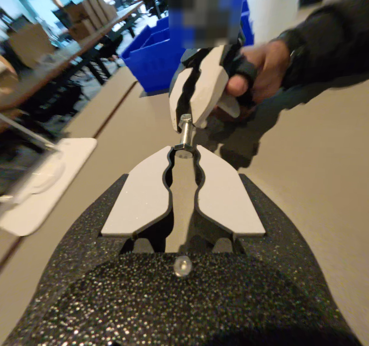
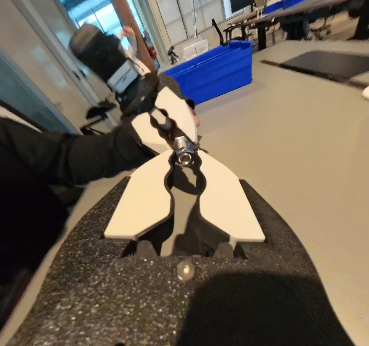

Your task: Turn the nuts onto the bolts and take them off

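Observation:
A silver bolt [image 1: 186,134] is held in the air between my two grippers, above the beige table [image 1: 309,186]. My left gripper [image 1: 183,151] is shut on the bolt's hex head, with the shaft pointing away from it. A silver nut [image 1: 185,119] sits at the far end of the shaft, and my right gripper [image 1: 188,125] is shut on it from the other side. In the right wrist view, the right gripper [image 2: 184,155] pinches the nut [image 2: 184,158] at its tips. Beyond the nut, the bolt [image 2: 179,142] runs back to the left gripper [image 2: 179,139].
A blue bin [image 1: 153,66] stands on the table behind the grippers and also shows in the right wrist view [image 2: 215,72]. A white tray [image 1: 50,186] lies at the left. A dark mat [image 2: 329,64] lies far right. A person's hand [image 1: 265,70] and dark sleeve [image 2: 69,156] hold the grippers.

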`<act>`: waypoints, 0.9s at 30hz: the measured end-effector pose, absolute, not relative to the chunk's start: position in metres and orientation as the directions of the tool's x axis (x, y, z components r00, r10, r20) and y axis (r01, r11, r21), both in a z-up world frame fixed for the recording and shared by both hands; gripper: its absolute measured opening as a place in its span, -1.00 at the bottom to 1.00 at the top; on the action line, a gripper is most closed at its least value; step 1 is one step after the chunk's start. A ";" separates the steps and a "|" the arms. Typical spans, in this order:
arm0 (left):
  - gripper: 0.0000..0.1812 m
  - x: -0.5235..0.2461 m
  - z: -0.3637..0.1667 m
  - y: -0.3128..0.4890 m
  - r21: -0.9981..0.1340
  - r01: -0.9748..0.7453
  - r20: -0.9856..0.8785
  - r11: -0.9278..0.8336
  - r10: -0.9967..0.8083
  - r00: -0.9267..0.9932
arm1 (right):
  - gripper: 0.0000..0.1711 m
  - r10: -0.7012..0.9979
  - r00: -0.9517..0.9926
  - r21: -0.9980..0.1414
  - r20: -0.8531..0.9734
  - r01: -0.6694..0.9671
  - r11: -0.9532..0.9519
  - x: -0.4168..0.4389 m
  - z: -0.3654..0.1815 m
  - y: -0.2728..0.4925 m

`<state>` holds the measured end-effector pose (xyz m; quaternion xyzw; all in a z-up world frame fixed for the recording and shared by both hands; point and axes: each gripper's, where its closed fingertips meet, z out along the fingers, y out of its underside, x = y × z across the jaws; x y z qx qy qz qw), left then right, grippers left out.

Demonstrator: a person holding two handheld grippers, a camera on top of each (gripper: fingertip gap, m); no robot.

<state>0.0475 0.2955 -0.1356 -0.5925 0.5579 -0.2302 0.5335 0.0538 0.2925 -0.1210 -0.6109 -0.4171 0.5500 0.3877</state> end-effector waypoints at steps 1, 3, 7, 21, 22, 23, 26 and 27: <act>-0.81 0.047 -0.134 0.297 -0.850 -0.456 -0.417 0.263 -0.865 0.277 | -0.80 0.899 0.025 -0.897 -0.437 0.057 -0.438 0.054 -0.120 0.293; -0.81 0.046 -0.131 0.297 -0.794 -0.505 -0.519 0.338 -0.809 0.275 | -0.79 0.806 -0.039 -0.807 -0.591 0.005 -0.591 0.054 -0.118 0.293; -0.81 0.045 -0.129 0.299 -0.868 -0.427 -0.403 0.253 -0.863 0.306 | -0.52 0.774 -0.109 -0.767 -0.624 -0.104 -0.633 0.059 -0.103 0.298; -0.81 0.047 -0.133 0.290 -0.962 -0.273 -0.046 -0.016 -0.975 0.219 | -0.80 0.963 0.014 -0.962 -0.269 0.042 -0.270 0.055 -0.116 0.289; -0.81 0.047 -0.134 0.292 -0.951 -0.308 -0.106 0.028 -0.965 0.239 | -0.80 0.949 0.018 -0.947 -0.316 0.049 -0.316 0.055 -0.118 0.291; -0.81 0.046 -0.136 0.295 -0.929 -0.356 -0.199 0.096 -0.944 0.264 | -0.80 0.926 0.019 -0.925 -0.377 0.045 -0.377 0.055 -0.119 0.293; -0.81 0.045 -0.134 0.299 -0.812 -0.500 -0.483 0.302 -0.829 0.283 | -0.80 0.796 -0.042 -0.797 -0.603 0.001 -0.604 0.055 -0.121 0.296; -0.81 0.044 -0.133 0.299 -0.778 -0.528 -0.538 0.341 -0.796 0.278 | -0.80 0.742 -0.076 -0.744 -0.666 -0.007 -0.668 0.056 -0.120 0.296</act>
